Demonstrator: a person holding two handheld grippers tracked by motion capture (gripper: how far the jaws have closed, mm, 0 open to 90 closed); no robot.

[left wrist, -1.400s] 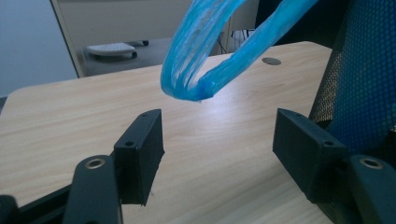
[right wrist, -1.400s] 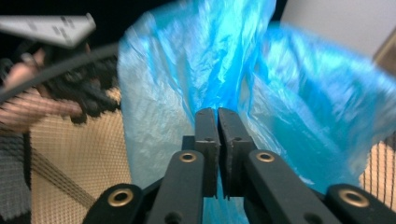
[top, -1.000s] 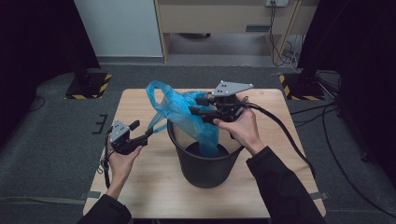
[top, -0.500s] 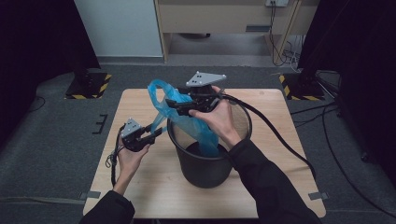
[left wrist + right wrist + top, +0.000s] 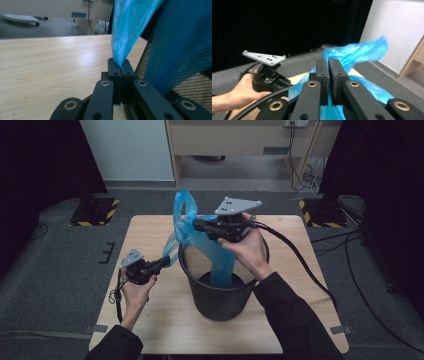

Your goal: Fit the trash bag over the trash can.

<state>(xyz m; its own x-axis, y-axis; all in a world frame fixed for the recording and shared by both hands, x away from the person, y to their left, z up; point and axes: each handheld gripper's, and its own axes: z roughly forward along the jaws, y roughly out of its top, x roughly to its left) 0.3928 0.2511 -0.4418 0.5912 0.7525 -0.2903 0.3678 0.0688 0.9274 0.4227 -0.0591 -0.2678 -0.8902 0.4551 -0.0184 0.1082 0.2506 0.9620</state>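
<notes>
At the table's [image 5: 150, 320] centre, a blue bag [image 5: 220, 255] rises upright from a black bin [image 5: 220, 295]. The left hand-held gripper [image 5: 162, 262] and right hand-held gripper [image 5: 196, 224], jaws just closed, each pinch its film.

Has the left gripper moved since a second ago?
Yes. The left gripper has moved right toward the black mesh bin and its jaws have just been closing, now pinching the blue plastic bag.

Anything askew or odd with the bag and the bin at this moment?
The blue bag is not seated: most of it bunches above the black bin, one strip hanging inside. The left gripper and right gripper, jaws just closed, each pinch its film. Nothing looks spilled or torn.
</notes>
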